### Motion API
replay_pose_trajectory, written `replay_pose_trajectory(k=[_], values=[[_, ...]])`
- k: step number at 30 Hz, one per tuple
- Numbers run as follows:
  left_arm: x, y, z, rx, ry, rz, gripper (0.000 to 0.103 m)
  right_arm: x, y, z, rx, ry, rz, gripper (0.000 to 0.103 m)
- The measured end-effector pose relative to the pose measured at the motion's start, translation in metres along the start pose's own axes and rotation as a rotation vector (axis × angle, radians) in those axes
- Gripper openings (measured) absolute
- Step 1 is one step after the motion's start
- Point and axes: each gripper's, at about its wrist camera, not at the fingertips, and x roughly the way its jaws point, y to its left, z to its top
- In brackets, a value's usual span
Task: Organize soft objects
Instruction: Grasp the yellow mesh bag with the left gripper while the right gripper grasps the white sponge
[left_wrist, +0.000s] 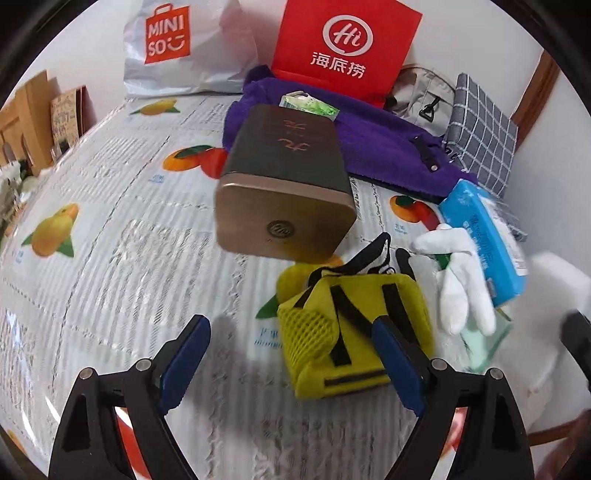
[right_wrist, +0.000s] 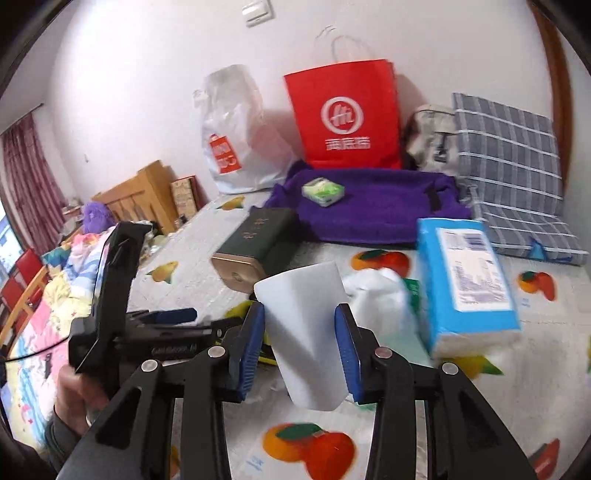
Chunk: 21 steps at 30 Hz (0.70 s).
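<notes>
On bed: two tissue packs (right_wrist: 467, 280) (right_wrist: 323, 192), one glove (left_wrist: 456, 273).

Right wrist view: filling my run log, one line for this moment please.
right claw: shut on white sponge block | left claw: open, over yellow pouch

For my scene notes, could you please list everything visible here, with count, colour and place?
sponge block: one, white, between the right jaws
pouch: one, yellow with black straps, by the left jaws
tin: one, dark green and gold, lying mid-bed
glove: one, white, beside the tissue pack
tissue pack: one, blue, right side
blanket: one, purple, at the back
small packet: one, green-white, on the blanket
paper bag: one, red, at the wall
plastic bag: one, white, at the wall
checked cushion: one, grey, far right
left gripper: open
right gripper: gripping the sponge block
</notes>
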Motion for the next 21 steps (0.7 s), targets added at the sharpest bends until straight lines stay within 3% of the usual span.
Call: replay_pose_trajectory(k=[4, 6, 12, 16, 21], values=[[0.007, -0.011, -0.006, 0.048, -0.020, 0.064, 0.060, -0.014, -0.021, -0.011, 0.020, 0.014, -0.072, 0.039], [0.005, -0.013, -0.009, 0.069, -0.027, 0.055, 0.033, -0.019, -0.033, -0.019, 0.024, 0.039, -0.127, 0.039], [-0.010, 0.004, -0.014, 0.039, -0.003, 0.066, 0.032, -0.025, -0.067, -0.048, 0.041, 0.121, -0.323, 0.039], [-0.023, 0.029, -0.021, -0.003, 0.016, 0.097, 0.032, -0.022, -0.079, -0.057, 0.057, 0.156, -0.365, 0.039], [-0.025, 0.048, -0.027, -0.045, 0.023, 0.083, 0.035, -0.003, -0.081, -0.065, 0.054, 0.194, -0.328, 0.042]])
